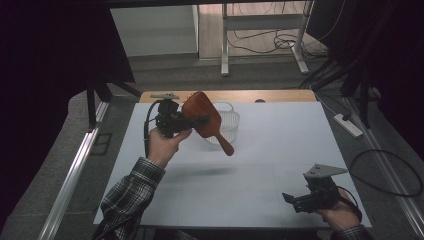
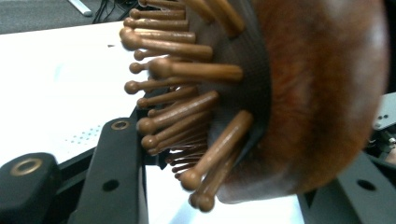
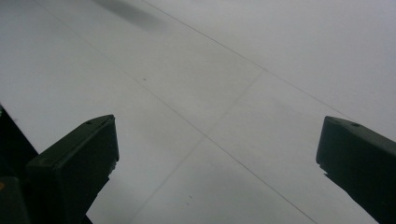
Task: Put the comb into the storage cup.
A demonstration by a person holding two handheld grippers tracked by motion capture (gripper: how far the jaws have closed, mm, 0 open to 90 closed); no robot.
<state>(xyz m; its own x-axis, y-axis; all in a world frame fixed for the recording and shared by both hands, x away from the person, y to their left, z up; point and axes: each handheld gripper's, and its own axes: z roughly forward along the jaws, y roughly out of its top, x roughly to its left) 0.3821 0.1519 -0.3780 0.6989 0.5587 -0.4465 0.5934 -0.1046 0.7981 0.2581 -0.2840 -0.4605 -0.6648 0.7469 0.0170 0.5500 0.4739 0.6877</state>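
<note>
One white table (image 1: 260, 165) under dim light bears the left tool (image 1: 200, 121) pinching a wooden hairbrush (image 1: 205, 117), the right tool (image 1: 290, 199) spread.

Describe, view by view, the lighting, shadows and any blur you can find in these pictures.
High view: dim, dark at the edges, with the hairbrush casting a soft shadow on the table. Left gripper view: the brush's wooden back is blurred, its pins sharper. Right gripper view: even grey light, one faint shadow at the top.

I saw a clear wire basket (image 1: 229, 120) standing near the white table's (image 1: 280, 165) far edge, and a white power strip (image 1: 347, 125) lay on the floor beyond its right edge.
</note>
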